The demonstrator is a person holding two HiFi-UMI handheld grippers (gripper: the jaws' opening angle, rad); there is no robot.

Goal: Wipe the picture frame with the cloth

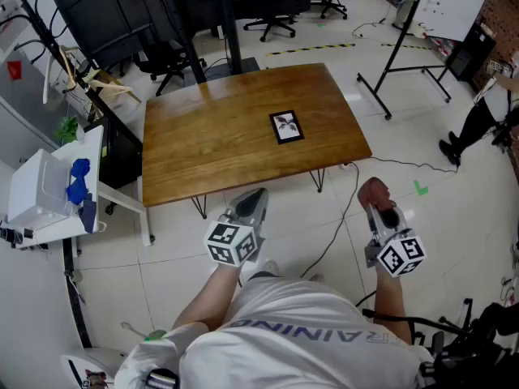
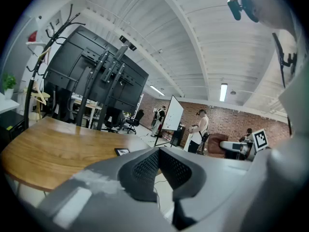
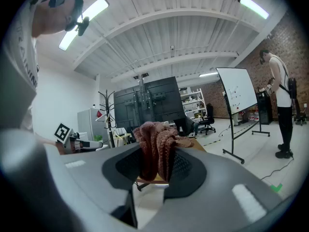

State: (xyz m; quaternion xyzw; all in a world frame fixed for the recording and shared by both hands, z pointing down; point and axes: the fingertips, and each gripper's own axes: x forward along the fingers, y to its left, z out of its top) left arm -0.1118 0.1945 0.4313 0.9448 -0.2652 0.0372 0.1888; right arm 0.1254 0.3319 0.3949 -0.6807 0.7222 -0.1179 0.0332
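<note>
Picture frame (image 1: 286,126): lies flat on the wooden table (image 1: 203,144), right of the table's middle and towards its near edge, just above the centre of the head view; nothing touches it.
Frame's long axis: runs nearly up and down the head view, the top leaning slightly left, so a short side faces the person.
Left gripper (image 1: 256,195): lower middle of the head view, off the table's near edge and over the floor; its 2 jaws are pressed together with nothing between them.
Right gripper (image 1: 375,191): lower right of the head view, also over the floor and clear of the table; its jaws are clamped on the cloth.
Cloth (image 3: 155,144): a reddish-brown knitted wad, bunched upright between the 2 jaws and standing out past their tips.
Frame from the right gripper: up and to the left in the head view, beyond the table's near right edge, well apart.
Nearer gripper: the left one sits closer to the frame, almost straight below it in the head view, but it carries nothing; the cloth is on the farther side.
Step in hand: by my reading, the approach, with no wiping begun.
Next move: the right gripper probably has to travel forward and leftward over the table edge, then lower the cloth onto the frame and stroke along its long axis; the left could steady the frame from the near short side.
</note>
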